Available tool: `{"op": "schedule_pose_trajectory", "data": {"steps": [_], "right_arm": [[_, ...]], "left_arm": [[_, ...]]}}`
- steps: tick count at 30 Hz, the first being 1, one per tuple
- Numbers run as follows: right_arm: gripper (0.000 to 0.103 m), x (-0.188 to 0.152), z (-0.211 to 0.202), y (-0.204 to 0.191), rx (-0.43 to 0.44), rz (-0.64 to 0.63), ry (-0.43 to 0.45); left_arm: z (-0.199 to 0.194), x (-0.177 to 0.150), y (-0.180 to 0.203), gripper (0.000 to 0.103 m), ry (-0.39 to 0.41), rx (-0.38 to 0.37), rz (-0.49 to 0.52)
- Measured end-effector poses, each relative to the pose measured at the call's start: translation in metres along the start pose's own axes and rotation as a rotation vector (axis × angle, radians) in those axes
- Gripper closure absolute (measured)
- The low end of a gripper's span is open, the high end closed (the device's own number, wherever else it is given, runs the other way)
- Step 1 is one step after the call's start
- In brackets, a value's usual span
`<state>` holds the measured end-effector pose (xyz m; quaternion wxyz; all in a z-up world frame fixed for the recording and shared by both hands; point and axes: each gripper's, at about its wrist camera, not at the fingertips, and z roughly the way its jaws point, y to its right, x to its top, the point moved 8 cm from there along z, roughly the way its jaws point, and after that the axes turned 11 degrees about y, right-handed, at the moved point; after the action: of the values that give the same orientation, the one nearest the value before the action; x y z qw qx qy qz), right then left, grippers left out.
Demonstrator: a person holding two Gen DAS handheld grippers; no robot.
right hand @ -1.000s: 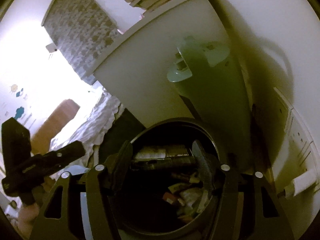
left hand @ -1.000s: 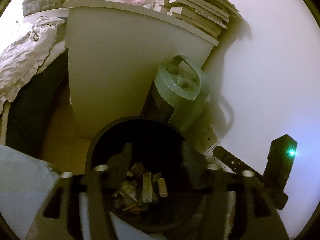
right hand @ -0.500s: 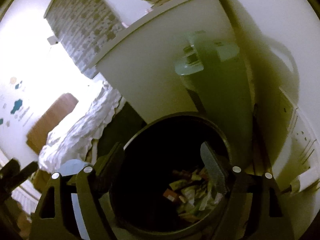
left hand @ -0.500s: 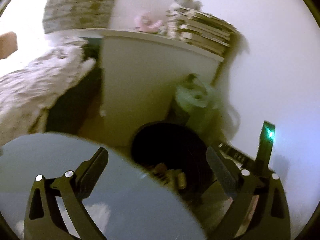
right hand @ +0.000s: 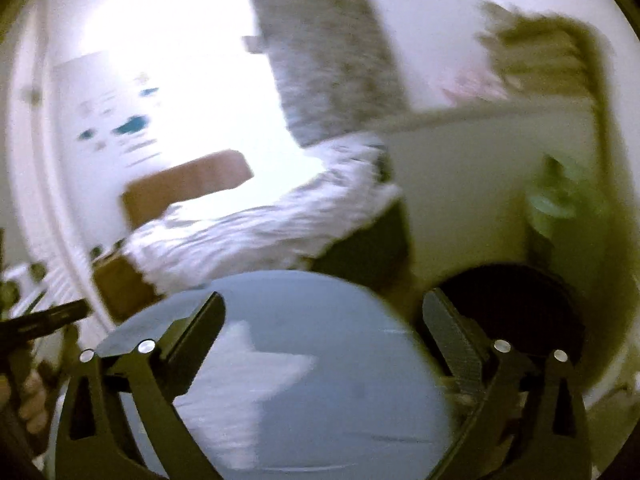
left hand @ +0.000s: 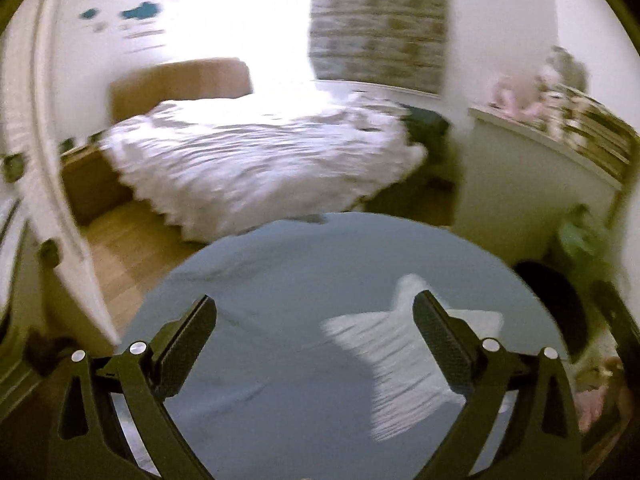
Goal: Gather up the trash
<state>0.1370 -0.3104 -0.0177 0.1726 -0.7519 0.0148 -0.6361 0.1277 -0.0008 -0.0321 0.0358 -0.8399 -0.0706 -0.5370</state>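
- Left gripper [left hand: 314, 344] released, empty; right gripper [right hand: 322, 338] opening, nothing between.
- Dark bin [right hand: 516, 312] at four o'clock, beside the round blue rug [left hand: 320, 280].
- Drop looks done; next, find more trash, none visible.

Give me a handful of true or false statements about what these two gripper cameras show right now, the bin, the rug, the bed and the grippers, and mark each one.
1. The left gripper holds a piece of trash. False: nothing is between its wide-apart jaws.
2. A round blue rug with a white star lies on the floor. True.
3. The black trash bin stands to the left of the rug. False: in the right wrist view it is to the rug's right.
4. The bed has a white rumpled cover. True.
5. The right gripper is clamped on the bin's rim. False: its jaws are opening and nothing is between them.
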Motion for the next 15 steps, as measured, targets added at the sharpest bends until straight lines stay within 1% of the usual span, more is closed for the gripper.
{"op": "schedule_pose_trajectory", "data": {"steps": [1,3,6,10,12,15], "right_arm": [[0.005,-0.002,0.002,-0.022,0.032,-0.026,-0.005],[0.005,-0.007,0.007,-0.056,0.080,-0.054,-0.026],[0.005,-0.017,0.014,-0.091,0.122,-0.077,-0.046],[0.005,-0.034,0.019,-0.115,0.120,-0.113,-0.063],[0.005,-0.039,0.018,-0.123,0.092,-0.146,-0.061],[0.005,-0.035,0.015,-0.123,0.070,-0.160,-0.022]], "left_arm": [[-0.004,-0.002,-0.011,0.005,-0.006,0.034,-0.009],[-0.010,-0.005,-0.026,0.005,-0.010,0.069,-0.028],[-0.020,-0.010,-0.042,0.005,-0.005,0.081,-0.059],[-0.028,-0.016,-0.048,0.005,0.007,0.094,-0.071],[-0.026,-0.019,-0.049,0.005,0.014,0.106,-0.064],[-0.018,-0.028,-0.050,0.005,-0.010,0.104,-0.075]]}}
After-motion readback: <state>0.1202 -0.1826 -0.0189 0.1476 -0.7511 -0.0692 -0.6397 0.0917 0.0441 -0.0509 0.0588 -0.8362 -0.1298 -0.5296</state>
